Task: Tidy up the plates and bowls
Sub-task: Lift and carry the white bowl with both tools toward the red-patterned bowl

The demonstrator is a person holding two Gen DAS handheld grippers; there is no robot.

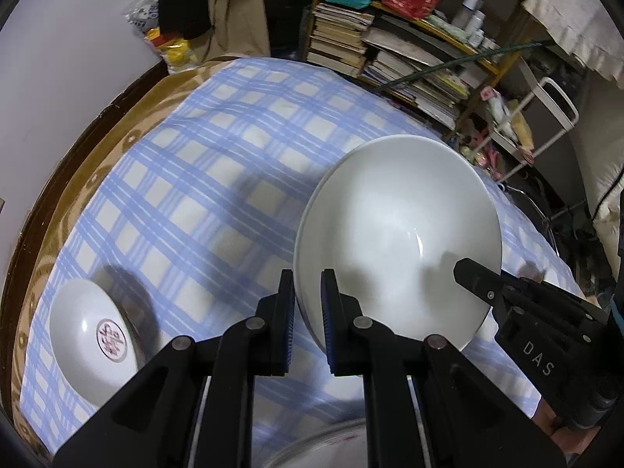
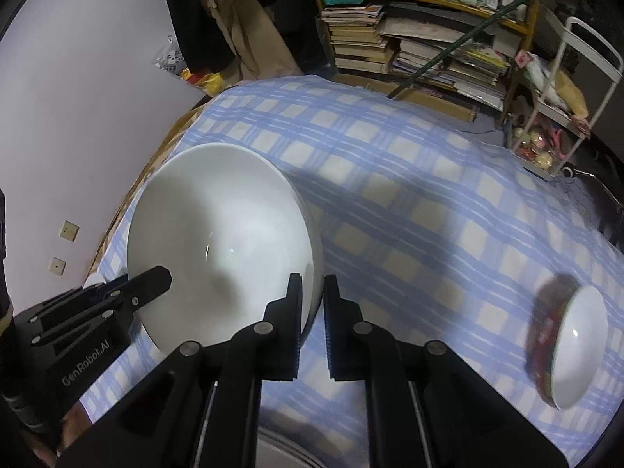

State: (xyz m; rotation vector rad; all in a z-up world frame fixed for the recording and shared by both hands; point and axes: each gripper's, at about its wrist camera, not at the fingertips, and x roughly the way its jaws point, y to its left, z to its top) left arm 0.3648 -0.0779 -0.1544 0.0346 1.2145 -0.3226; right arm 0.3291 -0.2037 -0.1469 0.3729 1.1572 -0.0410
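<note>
- The left gripper [image 1: 308,300] is clamped on the near left rim of a large white bowl [image 1: 397,234], which tilts above the blue checked cloth [image 1: 195,179].
- The right gripper [image 2: 314,304] pinches the same bowl's opposite rim.
- A small bowl with a red emblem [image 1: 93,331] lies left of the left gripper.
- A red-patterned bowl [image 2: 573,347] lies right of the right gripper.

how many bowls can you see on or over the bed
3: a big white bowl gripped at both rims, a bowl with a red mark at the left, and a red-sided bowl at the right. Others may be hidden.
</note>
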